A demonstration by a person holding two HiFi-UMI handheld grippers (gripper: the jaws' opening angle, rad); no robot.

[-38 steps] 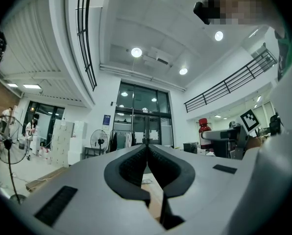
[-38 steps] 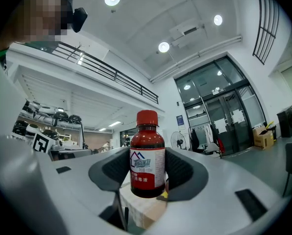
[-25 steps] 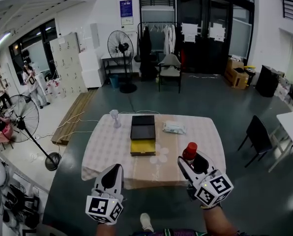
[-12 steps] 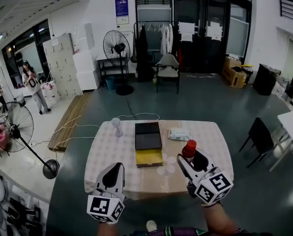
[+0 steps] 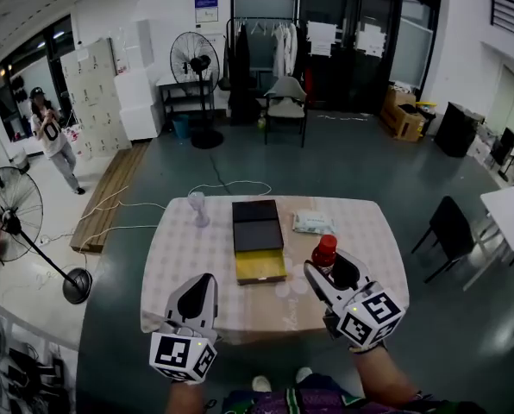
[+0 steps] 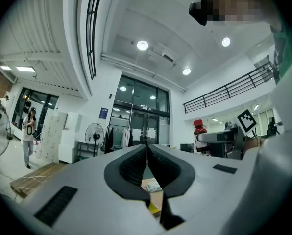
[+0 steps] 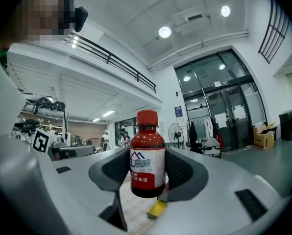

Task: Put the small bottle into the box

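- My right tool [image 5: 329,268] is clamped on the small bottle [image 5: 324,253]; in the right gripper view the two dark pads [image 7: 181,173] press against the sides of its body, one on each side.
- The bottle [image 7: 147,158] is dark red with a red cap and a white and red label. It stands upright in the grip, cap on top.
- From the head view, the bottle is held over the right front part of the table [image 5: 197,257], off to the right of the box [image 5: 260,267] and apart from it.
- The box lies in the middle of the table: a yellow tray nearer me, with a dark lid [image 5: 257,225] touching its far edge.
- My left tool [image 5: 203,285] is at the table's front left edge. In the left gripper view, its jaws are pressed together with nothing between them [image 6: 147,160].
- That same view catches the bottle [image 6: 200,128] off to the right, standing up out of the other tool.
- Further back on the table, I see a small clear item [image 5: 198,207] left of the lid and a pale packet [image 5: 312,223] right of it.
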